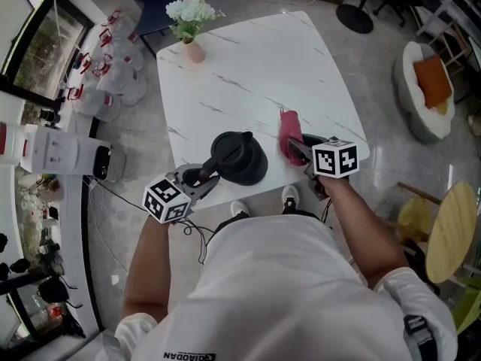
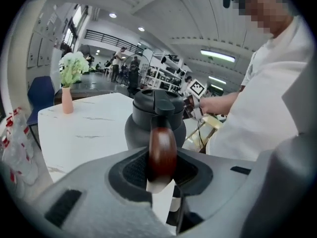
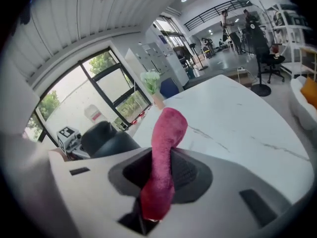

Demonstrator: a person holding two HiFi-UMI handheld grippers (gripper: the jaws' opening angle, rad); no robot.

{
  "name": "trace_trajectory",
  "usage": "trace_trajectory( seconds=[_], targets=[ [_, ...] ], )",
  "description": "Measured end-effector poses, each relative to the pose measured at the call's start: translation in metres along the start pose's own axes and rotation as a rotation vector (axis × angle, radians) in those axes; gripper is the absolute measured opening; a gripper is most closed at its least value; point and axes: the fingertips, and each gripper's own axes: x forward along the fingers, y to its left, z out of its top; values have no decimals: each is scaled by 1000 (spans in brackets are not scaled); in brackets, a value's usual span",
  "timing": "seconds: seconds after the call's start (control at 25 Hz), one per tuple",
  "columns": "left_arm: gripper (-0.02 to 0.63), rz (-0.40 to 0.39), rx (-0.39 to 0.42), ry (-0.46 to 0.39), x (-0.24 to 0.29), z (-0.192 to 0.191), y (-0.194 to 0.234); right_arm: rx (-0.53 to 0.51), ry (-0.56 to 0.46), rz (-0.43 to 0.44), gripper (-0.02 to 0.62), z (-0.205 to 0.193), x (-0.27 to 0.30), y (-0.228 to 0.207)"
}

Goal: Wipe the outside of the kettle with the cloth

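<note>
A black kettle (image 1: 239, 156) stands near the front edge of the white marble table (image 1: 255, 66). Its brown wooden handle (image 2: 162, 152) sits between the pads of my left gripper (image 1: 203, 176), which is shut on it; the kettle's body (image 2: 156, 113) rises just beyond the jaws. My right gripper (image 1: 294, 147) is shut on a crimson cloth (image 1: 289, 130), just right of the kettle. In the right gripper view the cloth (image 3: 166, 148) sticks up out of the jaws, with the kettle (image 3: 106, 140) off to the left, apart from the cloth.
A pink vase of white flowers (image 1: 192, 21) stands at the table's far left corner. A water dispenser (image 1: 68, 153) and plastic bottles (image 1: 113, 89) are on the floor to the left. A round yellow stool (image 1: 451, 232) and a white armchair (image 1: 428, 89) are to the right.
</note>
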Motion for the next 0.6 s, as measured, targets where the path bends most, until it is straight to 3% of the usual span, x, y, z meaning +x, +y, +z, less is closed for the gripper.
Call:
trace_trajectory(
  seconds=[0.2,0.4,0.6],
  targets=[
    [101,5,192,65,6,-2,-17,78,-66,215,98,25,-10,32],
    [100,23,312,65,3,-8,-21,150,-73,520,98,40,-25,67],
    [98,47,422,52,1,-20,-22,112,-28,800,98,50,-54,101]
  ],
)
